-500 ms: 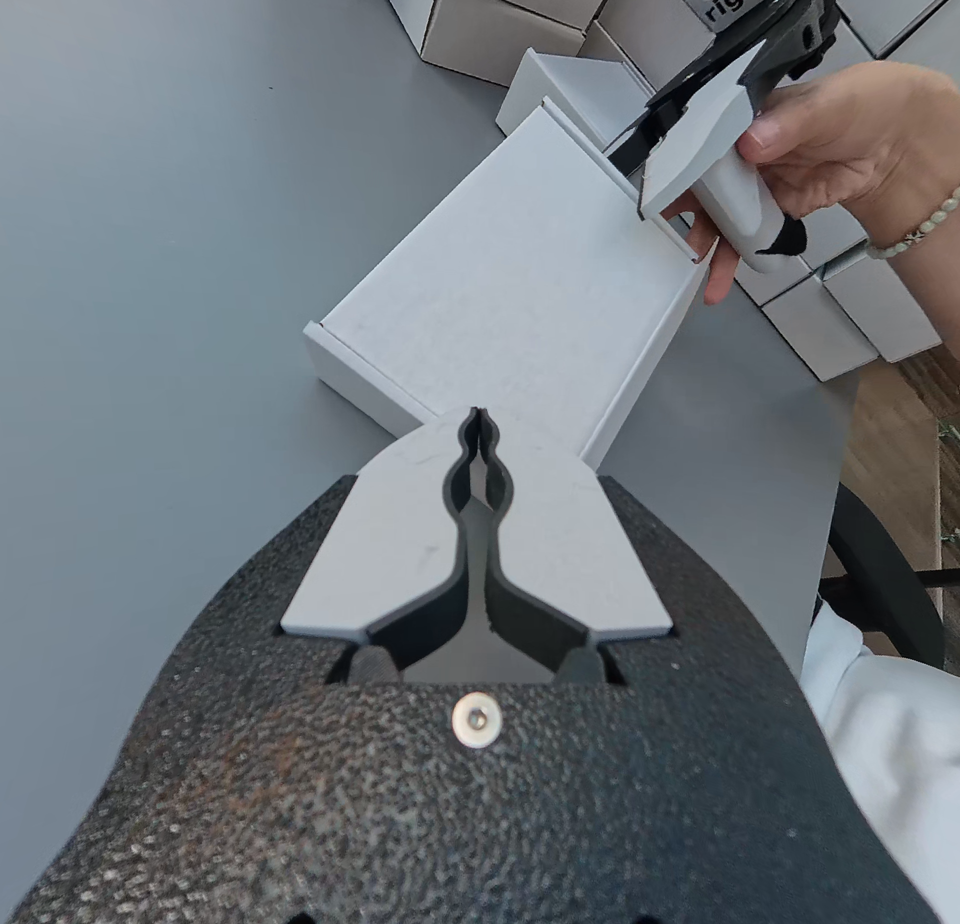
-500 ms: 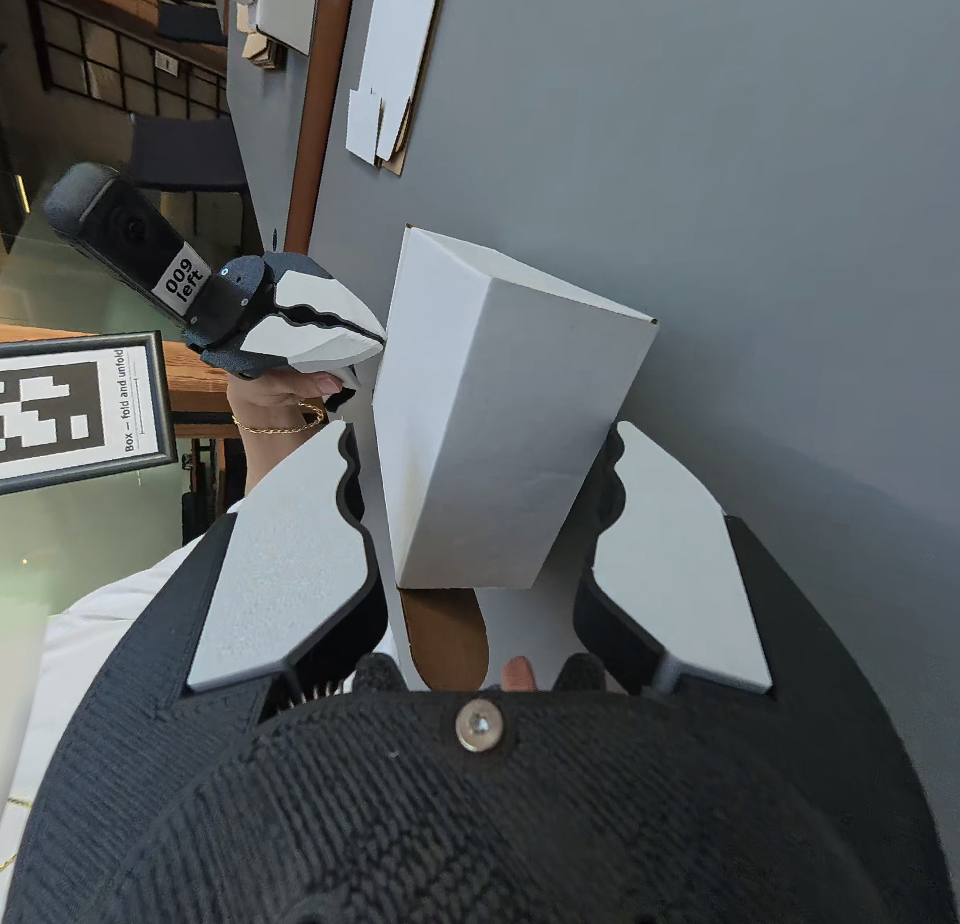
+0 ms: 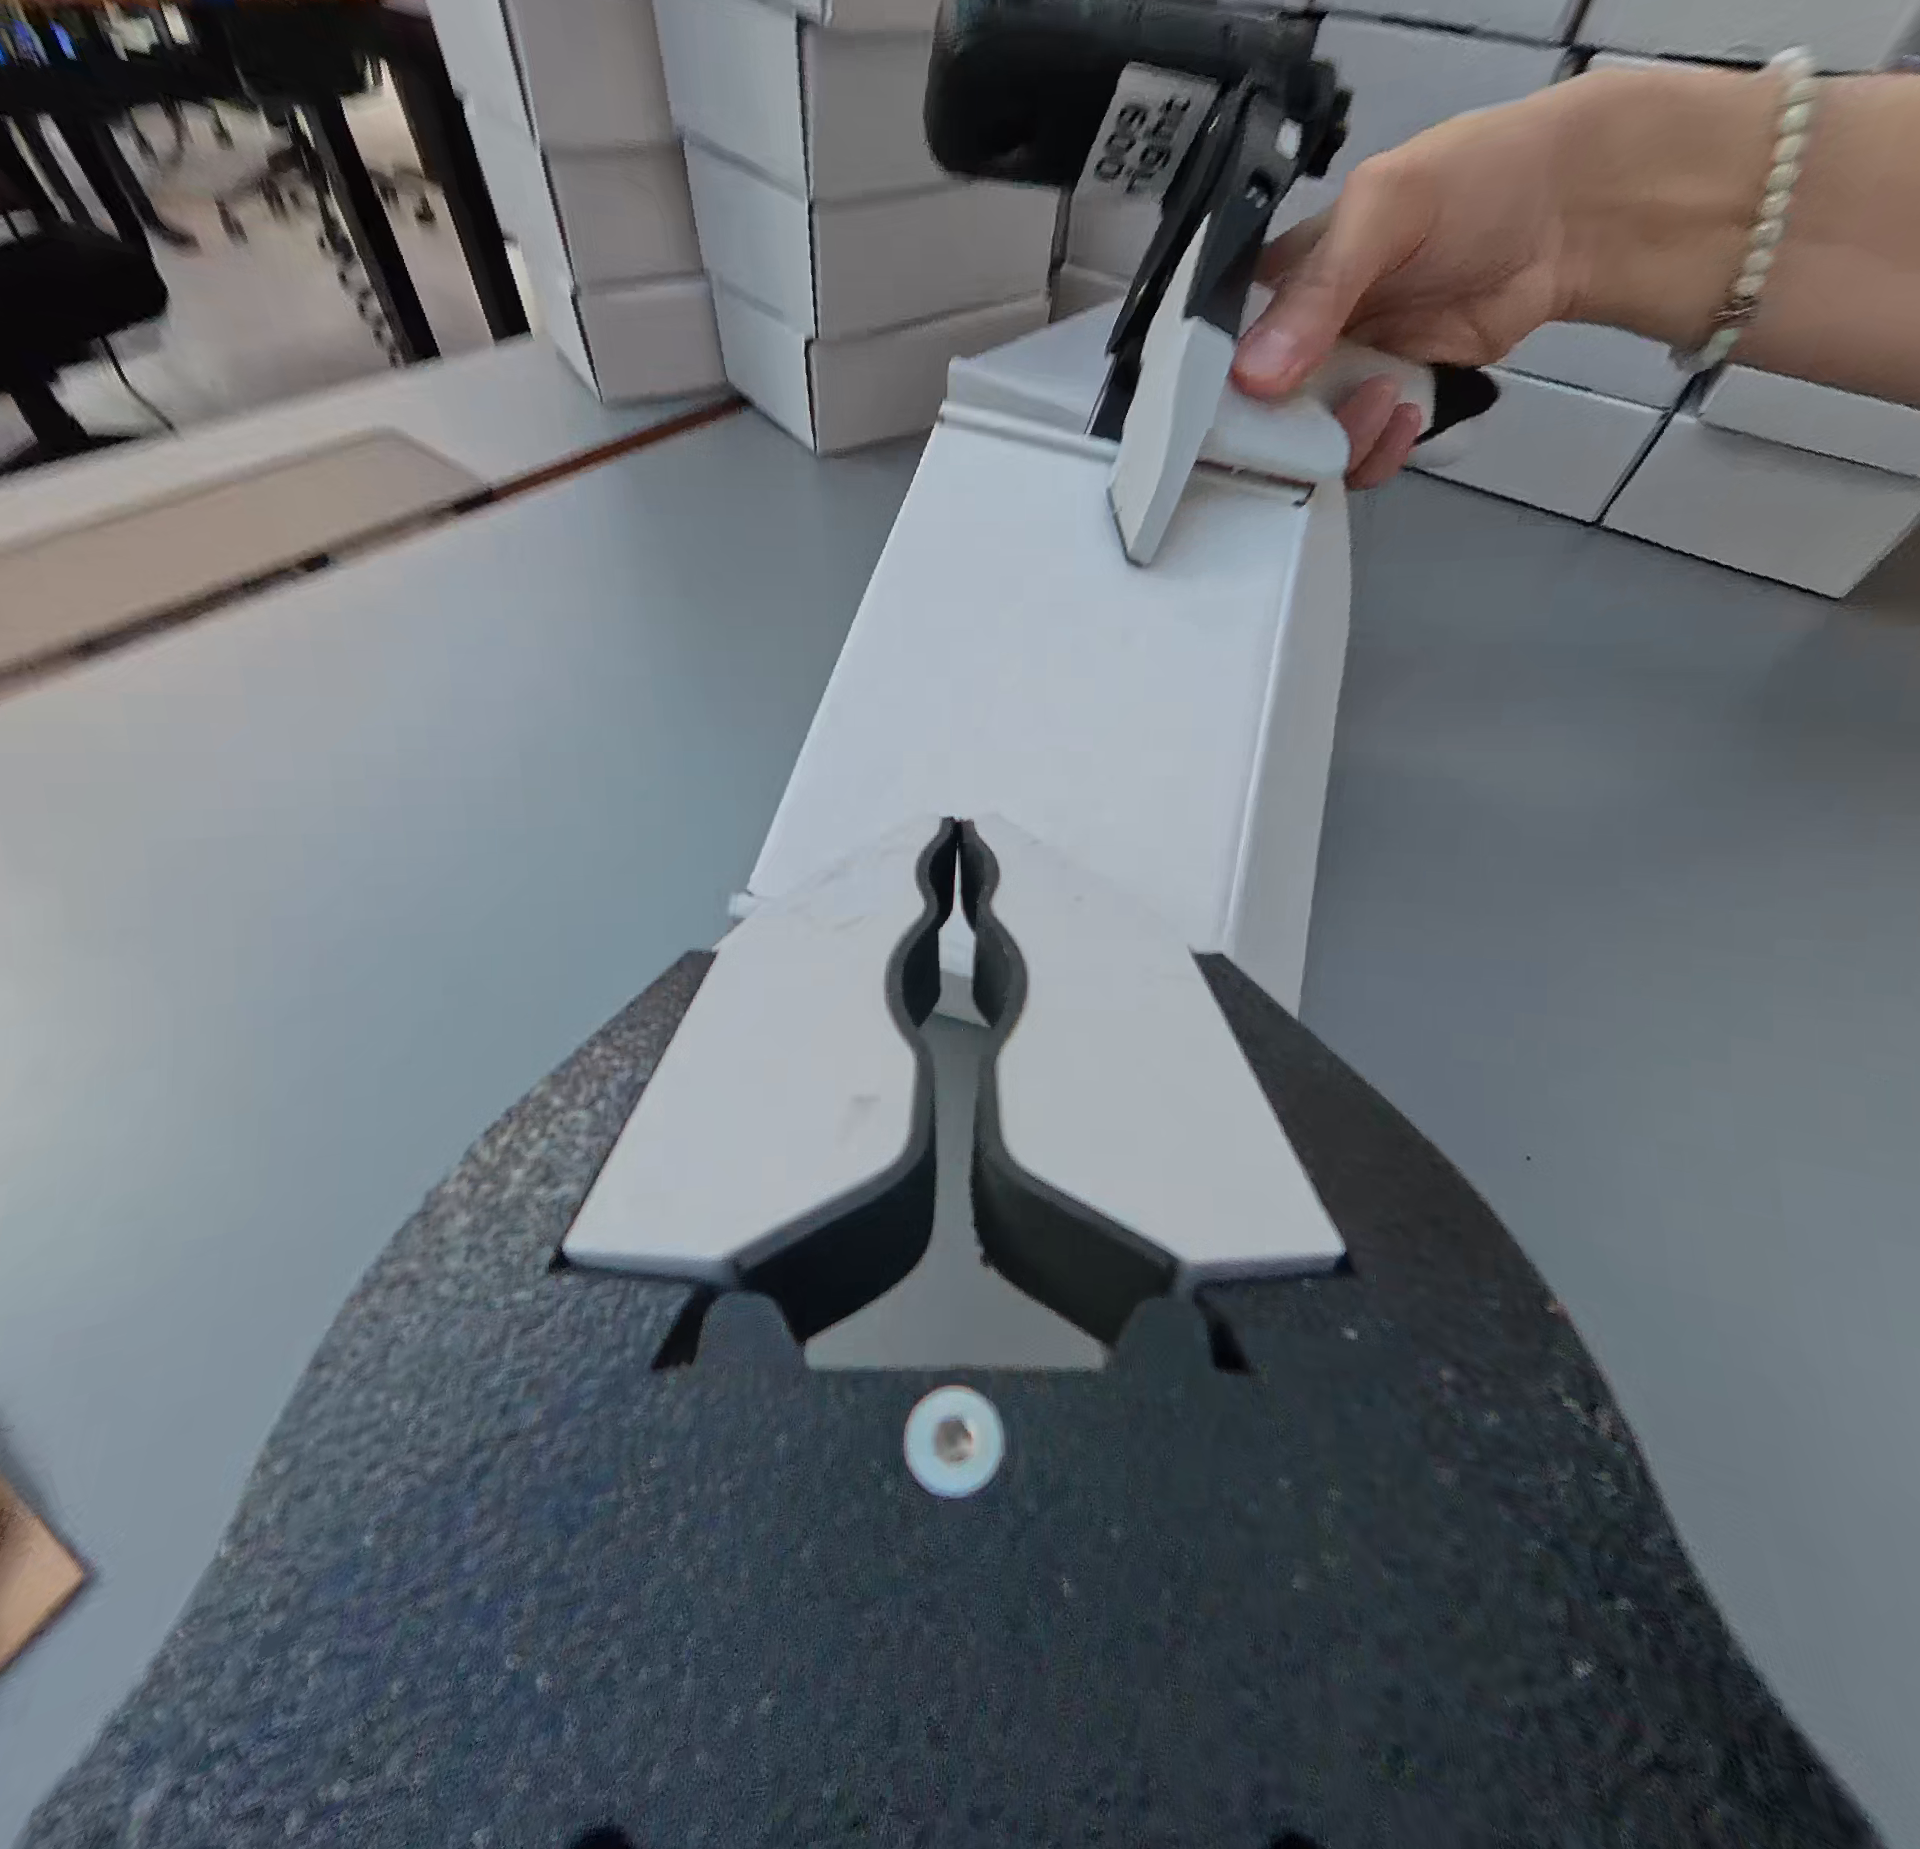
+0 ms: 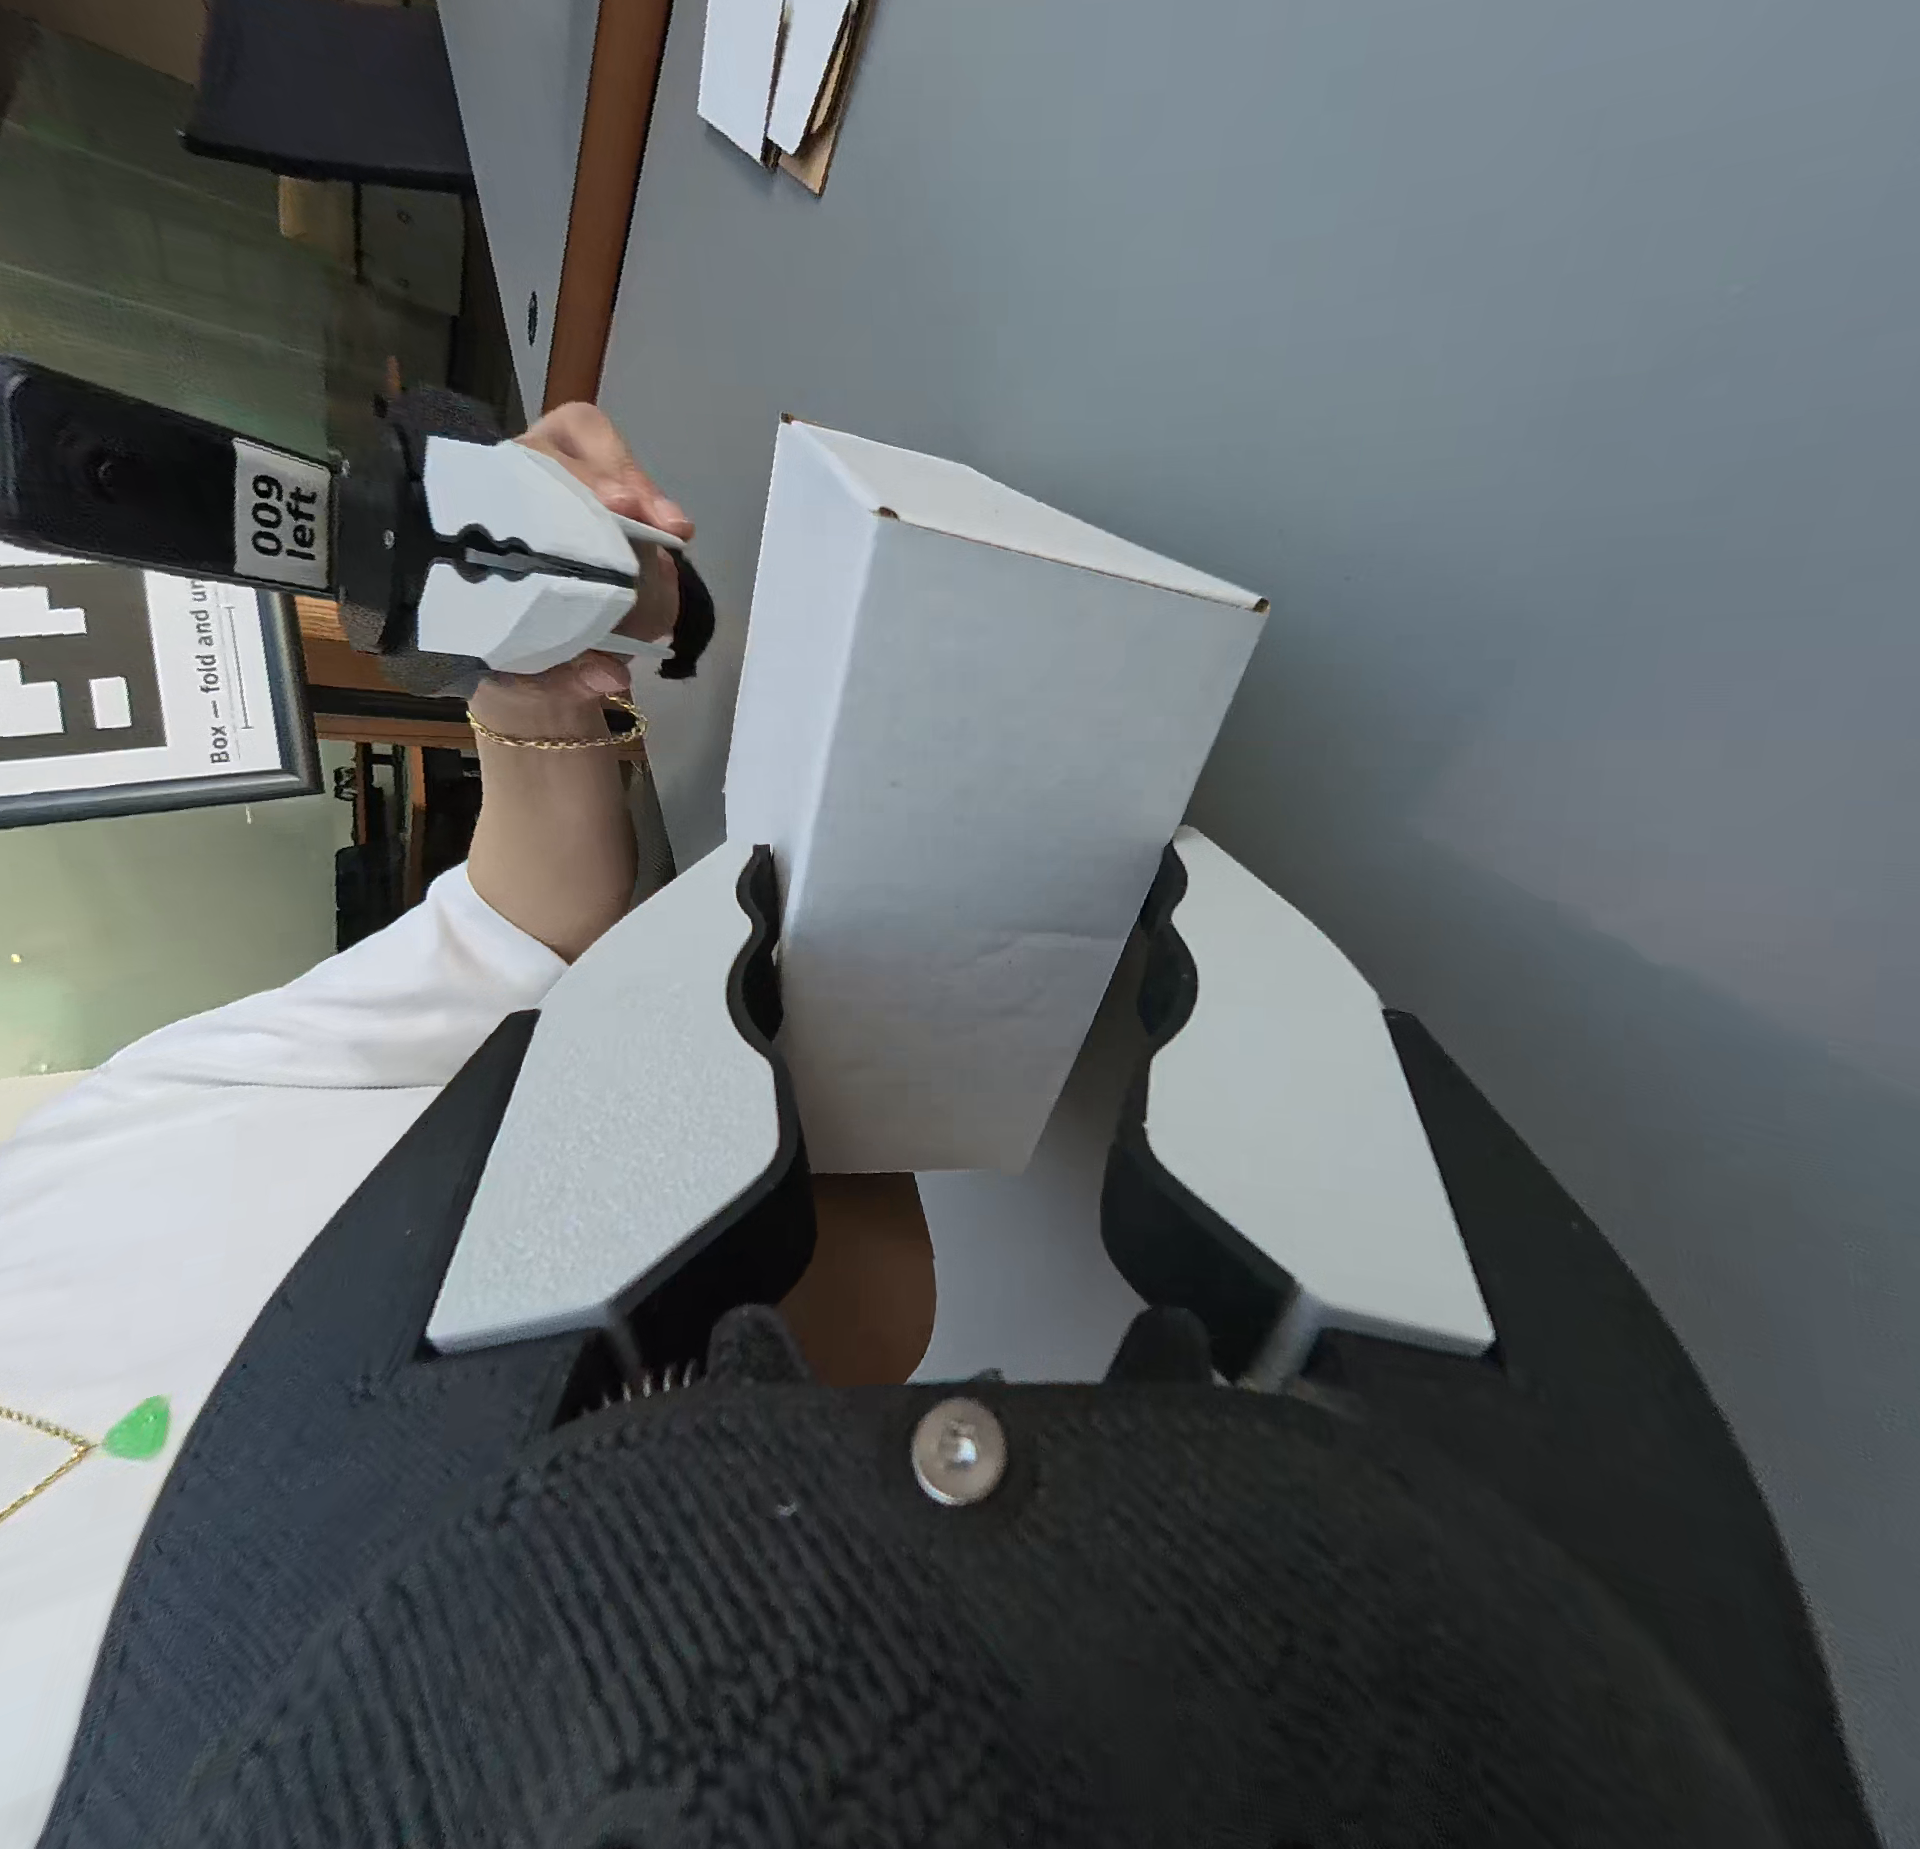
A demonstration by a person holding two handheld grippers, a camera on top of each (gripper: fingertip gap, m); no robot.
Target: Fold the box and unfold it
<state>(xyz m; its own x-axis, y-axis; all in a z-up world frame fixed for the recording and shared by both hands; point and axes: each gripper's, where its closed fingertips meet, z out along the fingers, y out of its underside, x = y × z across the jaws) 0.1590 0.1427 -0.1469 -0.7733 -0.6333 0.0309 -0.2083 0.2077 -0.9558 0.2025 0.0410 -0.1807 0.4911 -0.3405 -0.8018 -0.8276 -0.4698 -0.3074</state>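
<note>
A white cardboard box [image 3: 1060, 677] lies folded shut on the grey table [image 3: 416, 916]. In the right wrist view the box [image 4: 987, 708] runs away from me between my fingers. My right gripper [image 4: 966, 864] has its jaws wide, and both fingertips press against opposite faces of the box's end. It also shows in the left wrist view [image 3: 1153, 449], with one finger lying on the top face. My left gripper [image 3: 956, 833] is shut and empty, pointing at the box's near end. In the right wrist view the left gripper [image 4: 623, 584] is a little apart from the box.
Stacks of white boxes [image 3: 883, 189] stand at the table's far side. Flat cardboard blanks [image 4: 790, 54] lie farther along the table. A framed marker sign [image 4: 135, 687] stands beside the left hand. A brown flap [image 4: 873, 1269] sits under the box by my right gripper.
My right gripper's jaws have narrowed onto the box's end. My left gripper, still shut, has swung round and now points along the box's length.
</note>
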